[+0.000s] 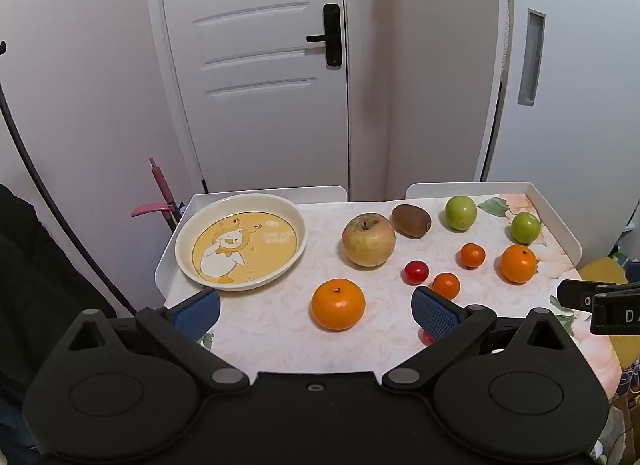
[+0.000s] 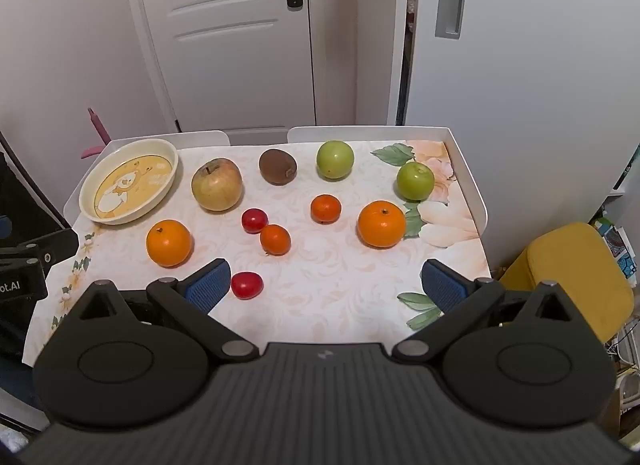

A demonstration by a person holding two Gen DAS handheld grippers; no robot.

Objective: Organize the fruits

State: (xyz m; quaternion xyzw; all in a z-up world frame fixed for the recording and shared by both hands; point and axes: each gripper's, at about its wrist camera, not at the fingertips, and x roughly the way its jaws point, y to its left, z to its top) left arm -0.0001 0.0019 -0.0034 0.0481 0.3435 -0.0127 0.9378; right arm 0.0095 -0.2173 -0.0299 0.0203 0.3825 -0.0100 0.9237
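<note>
A cream plate with a yellow duck print (image 1: 240, 241) (image 2: 130, 181) sits empty at the table's far left. Fruits lie loose to its right: a yellow apple (image 1: 368, 240) (image 2: 217, 184), a kiwi (image 1: 411, 220) (image 2: 277, 166), two green apples (image 1: 461, 212) (image 2: 415, 181), two large oranges (image 1: 338, 304) (image 2: 381, 224), two small tangerines (image 1: 472, 255) (image 2: 275, 239) and two red tomatoes (image 1: 416, 272) (image 2: 247, 285). My left gripper (image 1: 316, 311) is open and empty just in front of the near orange. My right gripper (image 2: 326, 285) is open and empty above the near table edge.
The white table (image 1: 568, 241) has raised rims at the back and sides and a floral cloth. A white door and wall stand behind it. A yellow stool (image 2: 572, 277) stands to the right. The right gripper's body shows at the left wrist view's right edge (image 1: 600, 301).
</note>
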